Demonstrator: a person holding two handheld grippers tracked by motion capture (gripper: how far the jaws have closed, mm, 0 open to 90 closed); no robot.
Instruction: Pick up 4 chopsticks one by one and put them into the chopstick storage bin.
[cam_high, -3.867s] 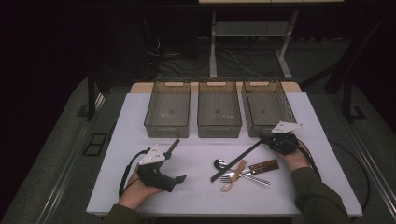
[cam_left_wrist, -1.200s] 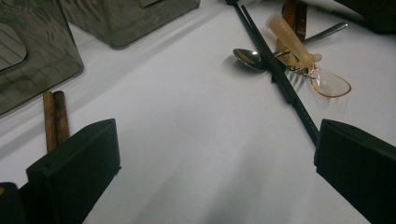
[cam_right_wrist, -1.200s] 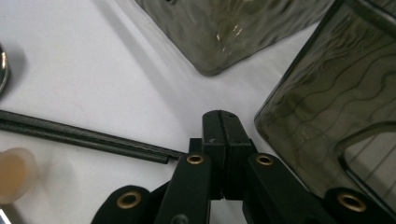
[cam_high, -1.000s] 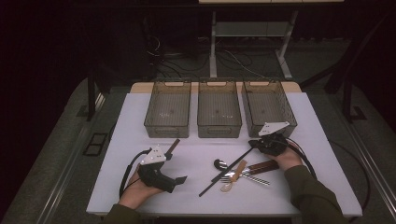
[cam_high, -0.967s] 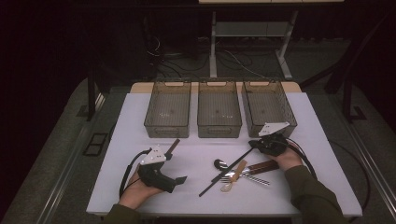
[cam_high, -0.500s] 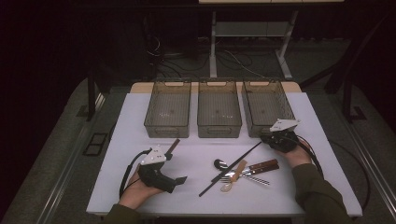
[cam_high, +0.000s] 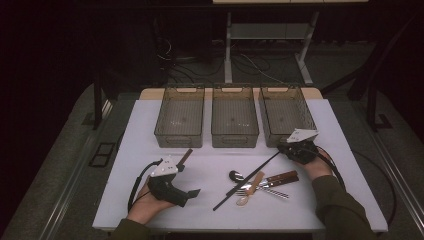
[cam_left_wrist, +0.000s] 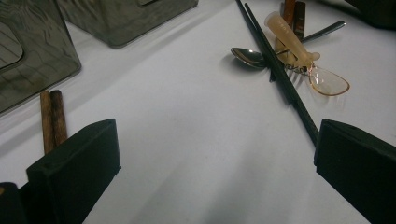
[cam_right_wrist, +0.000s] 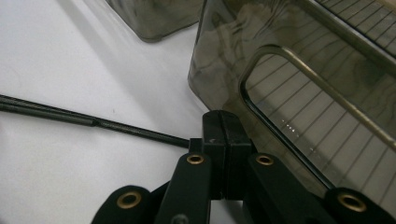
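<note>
Jaws of the right claw (cam_right_wrist: 223, 140) are seen pressed together on the end of the black chopsticks (cam_right_wrist: 84, 119) in the right gripper view, beside the right bin (cam_right_wrist: 299, 70). From above, the chopsticks' far tips are shown reaching the worktop (cam_high: 210, 165) near the cutlery pile (cam_high: 260, 182). The left claw (cam_left_wrist: 215, 163) is held wide, empty, near brown chopsticks (cam_left_wrist: 51, 119).

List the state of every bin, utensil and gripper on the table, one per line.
Left bin: upright, empty.
Middle bin: upright, empty.
Right bin: upright, empty.
Black chopsticks: one end clamped, slanting across the table.
Brown chopsticks: lying flat.
Metal spoon: lying flat.
Left gripper: open.
Right gripper: shut on black chopsticks.
</note>
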